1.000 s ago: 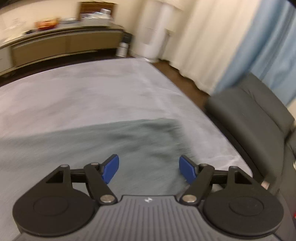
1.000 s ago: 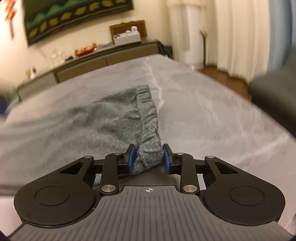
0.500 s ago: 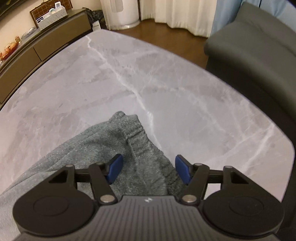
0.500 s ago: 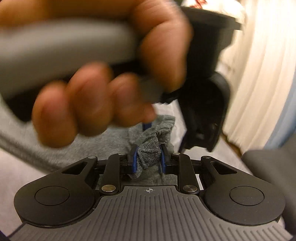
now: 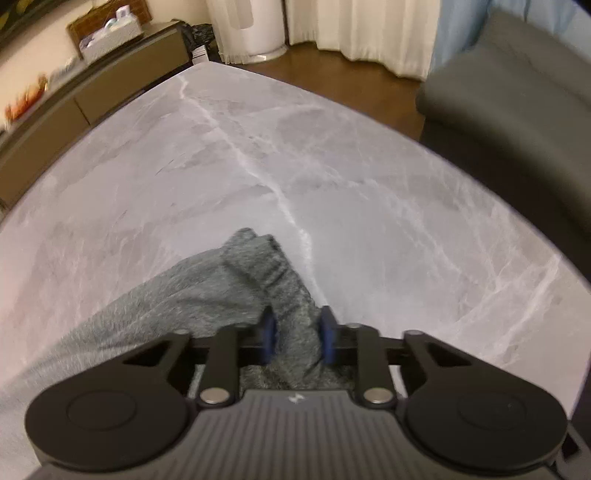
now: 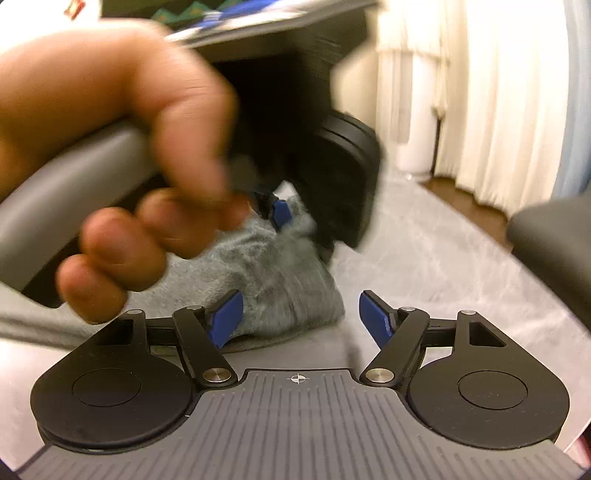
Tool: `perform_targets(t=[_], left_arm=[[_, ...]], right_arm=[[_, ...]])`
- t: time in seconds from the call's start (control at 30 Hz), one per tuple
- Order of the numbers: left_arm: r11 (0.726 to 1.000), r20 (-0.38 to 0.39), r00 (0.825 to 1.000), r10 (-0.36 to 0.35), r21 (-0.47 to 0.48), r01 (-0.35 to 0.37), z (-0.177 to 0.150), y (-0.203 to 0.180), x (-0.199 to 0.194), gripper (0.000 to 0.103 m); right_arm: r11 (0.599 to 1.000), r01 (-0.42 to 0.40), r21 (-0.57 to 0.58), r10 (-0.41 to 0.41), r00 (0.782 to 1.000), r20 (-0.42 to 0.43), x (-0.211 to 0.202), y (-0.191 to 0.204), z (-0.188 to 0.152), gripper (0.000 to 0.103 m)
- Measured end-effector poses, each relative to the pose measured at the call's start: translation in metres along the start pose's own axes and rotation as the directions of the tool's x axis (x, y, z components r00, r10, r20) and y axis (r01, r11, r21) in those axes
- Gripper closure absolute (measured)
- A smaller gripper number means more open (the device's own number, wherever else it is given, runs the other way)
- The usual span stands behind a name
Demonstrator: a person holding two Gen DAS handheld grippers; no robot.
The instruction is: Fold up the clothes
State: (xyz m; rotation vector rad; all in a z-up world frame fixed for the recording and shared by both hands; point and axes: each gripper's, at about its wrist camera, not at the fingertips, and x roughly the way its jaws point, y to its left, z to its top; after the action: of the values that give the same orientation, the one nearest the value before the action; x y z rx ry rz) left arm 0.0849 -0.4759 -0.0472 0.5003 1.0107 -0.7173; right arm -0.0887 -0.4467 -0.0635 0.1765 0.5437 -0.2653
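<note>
The left gripper (image 5: 297, 338) has its blue-padded jaws closing on a bunched fold of a grey knit garment (image 5: 207, 295), the cloth pinched between the two pads. Its own camera shows the garment's ribbed band (image 5: 264, 267) lying just beyond the jaws and the rest of the fabric trailing off toward the lower left across a grey marble-patterned worktop (image 5: 369, 192). Beyond the worktop that view takes in a dark grey sofa (image 5: 517, 103) at the right, cream curtains (image 5: 362, 29), a white cylindrical appliance (image 5: 258, 26) and a low sideboard (image 5: 92, 99) at the left. The right gripper (image 6: 301, 317) has its jaws opening; a corner of the same garment (image 6: 280, 288) lies between them, beside the left pad, and the right pad stands clear of it. Only this right wrist view shows the person's left hand (image 6: 122, 173), blurred and large in the frame, wrapped around the grey handle of the left gripper (image 6: 279, 214), one blue pad of which presses into the cloth farther along. It also shows the curtains (image 6: 498, 92) and part of the sofa (image 6: 554, 240) at the right.
</note>
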Motion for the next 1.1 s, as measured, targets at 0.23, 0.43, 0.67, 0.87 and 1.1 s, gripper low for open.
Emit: perform_targets(t=[0.23, 0.43, 0.67, 0.87, 1.1], left_arm=[[0.953, 0.189, 0.962, -0.195, -0.195, 0.231, -0.023, 0.068, -0.046, 0.085], [0.883, 0.307, 0.922, -0.235, -0.329, 0.334, -0.053, 0.133, -0.073, 0.085], [0.822, 0.319, 0.919, -0.232, -0.44, 0.36, -0.094, 0.188, -0.067, 0.084], [0.796, 0.358, 0.904, -0.233, -0.464, 0.389, -0.099, 0.201, -0.072, 0.082], [0.719, 0.327, 0.944, -0.036, -0.648, 0.252, -0.171, 0.267, -0.081, 0.059]], right_arm=[[0.983, -0.098, 0.152, 0.105, 0.994, -0.042, 0.01, -0.005, 0.016, 0.027], [0.991, -0.104, -0.08, 0.11, 0.992, 0.064, -0.006, 0.054, 0.018, 0.084], [0.926, -0.092, -0.365, 0.135, 0.986, 0.095, -0.011, 0.118, 0.005, 0.087], [0.864, 0.039, -0.503, 0.061, 0.982, 0.179, -0.005, 0.136, 0.0, 0.094], [0.59, 0.029, -0.807, 0.153, 0.977, 0.147, 0.005, 0.192, -0.039, 0.095]])
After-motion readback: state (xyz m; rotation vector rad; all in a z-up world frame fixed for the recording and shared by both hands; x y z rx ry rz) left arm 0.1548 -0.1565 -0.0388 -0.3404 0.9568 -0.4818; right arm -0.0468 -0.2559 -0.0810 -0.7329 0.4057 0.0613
